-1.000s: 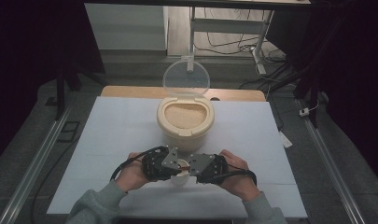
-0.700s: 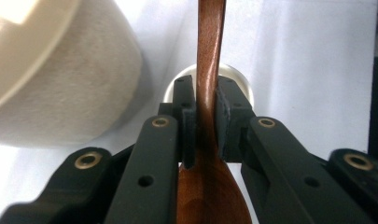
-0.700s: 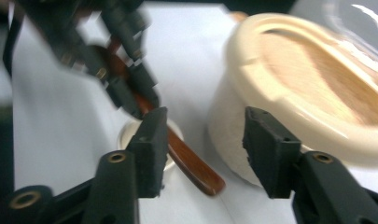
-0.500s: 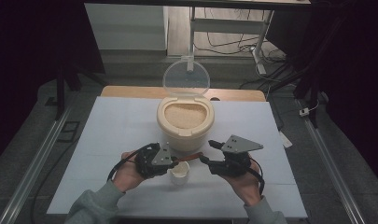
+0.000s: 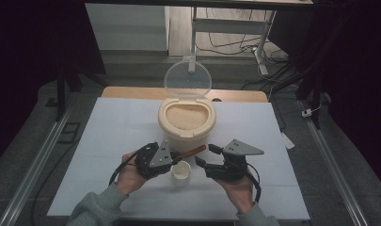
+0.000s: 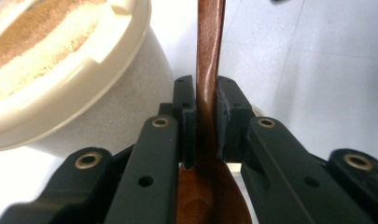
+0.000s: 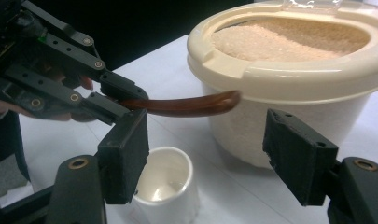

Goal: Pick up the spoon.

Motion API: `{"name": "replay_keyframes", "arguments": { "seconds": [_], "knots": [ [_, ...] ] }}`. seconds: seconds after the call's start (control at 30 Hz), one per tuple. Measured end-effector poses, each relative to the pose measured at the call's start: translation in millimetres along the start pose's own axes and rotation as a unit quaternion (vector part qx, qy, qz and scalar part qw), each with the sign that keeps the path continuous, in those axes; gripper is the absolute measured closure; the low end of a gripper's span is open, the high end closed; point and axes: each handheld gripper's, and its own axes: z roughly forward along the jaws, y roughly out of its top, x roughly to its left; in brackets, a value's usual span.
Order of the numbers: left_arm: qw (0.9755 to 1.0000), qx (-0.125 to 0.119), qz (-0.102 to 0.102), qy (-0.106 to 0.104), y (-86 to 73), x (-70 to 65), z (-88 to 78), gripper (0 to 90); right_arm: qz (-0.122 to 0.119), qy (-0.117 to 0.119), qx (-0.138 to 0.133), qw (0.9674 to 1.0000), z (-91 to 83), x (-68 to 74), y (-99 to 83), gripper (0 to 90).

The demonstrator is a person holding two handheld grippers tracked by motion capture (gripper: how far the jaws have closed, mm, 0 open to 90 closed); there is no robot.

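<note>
Left claw: I see my left claw point(image 5: 175, 157) clamped tight on the brown wooden spoon point(image 5: 190, 151); in the left gripper view its pads pinch the spoon's neck point(image 6: 208, 93) from both sides, with the bowl end below the pads.
Spoon: its handle sticks out level toward the right, just in front of the cream container point(image 5: 186, 123); in the right gripper view the handle tip point(image 7: 224, 102) lies close before the container wall point(image 7: 289, 112).
Right claw: my right claw point(image 5: 206, 155) has just been opening and stands wide, nothing between its pads; it sits just right of the spoon's handle end.
Cup: a small white cup point(image 5: 181, 172) stands upright on the tabletop point(image 5: 108, 141) between my two hands, below the spoon; in the right gripper view I can see its inside point(image 7: 165, 184), pale and glossy.
Container: full of fine tan grain, its clear lid point(image 5: 187, 77) hinged open and standing up at the back.
Hands: the left hand point(image 5: 129, 174) and right hand point(image 5: 235, 190) are near the front edge of the tabletop.
</note>
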Motion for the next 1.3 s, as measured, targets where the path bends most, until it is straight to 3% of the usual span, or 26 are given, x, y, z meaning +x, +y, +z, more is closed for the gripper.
{"name": "replay_keyframes", "arguments": {
  "seconds": [0.23,0.47,0.6,0.87,0.97,1.03,1.3],
  "knots": [
    [1.0000,-0.008,0.003,0.003,3.1,-5.1,1.8,79.3,0.050,0.008,-0.015,0.9986,6.1,2.6,-1.6,36.6],
    [0.9996,-0.009,0.016,0.019,6.3,-12.7,4.8,79.3,0.080,0.012,-0.033,0.9961,9.3,3.9,-3.6,51.5],
    [0.9996,-0.009,0.017,0.022,6.4,-13.3,5.3,79.3,0.087,0.022,-0.040,0.9952,9.1,4.3,-3.0,56.4],
    [0.9982,-0.007,0.031,0.050,7.8,-18.1,6.7,79.3,0.108,0.021,-0.064,0.9919,10.3,4.3,-2.3,62.6],
    [0.9982,-0.009,0.031,0.049,7.7,-18.0,6.3,79.5,0.110,0.025,-0.069,0.9912,9.7,3.8,-2.2,65.3],
    [0.9984,-0.013,0.029,0.047,7.5,-17.4,5.7,79.6,0.116,0.037,-0.078,0.9895,7.4,3.0,-1.6,69.8],
    [0.9987,-0.019,0.024,0.042,6.9,-15.5,4.8,80.0,0.096,0.084,-0.100,0.9868,3.1,9.5,3.8,82.9]
  ]
}}
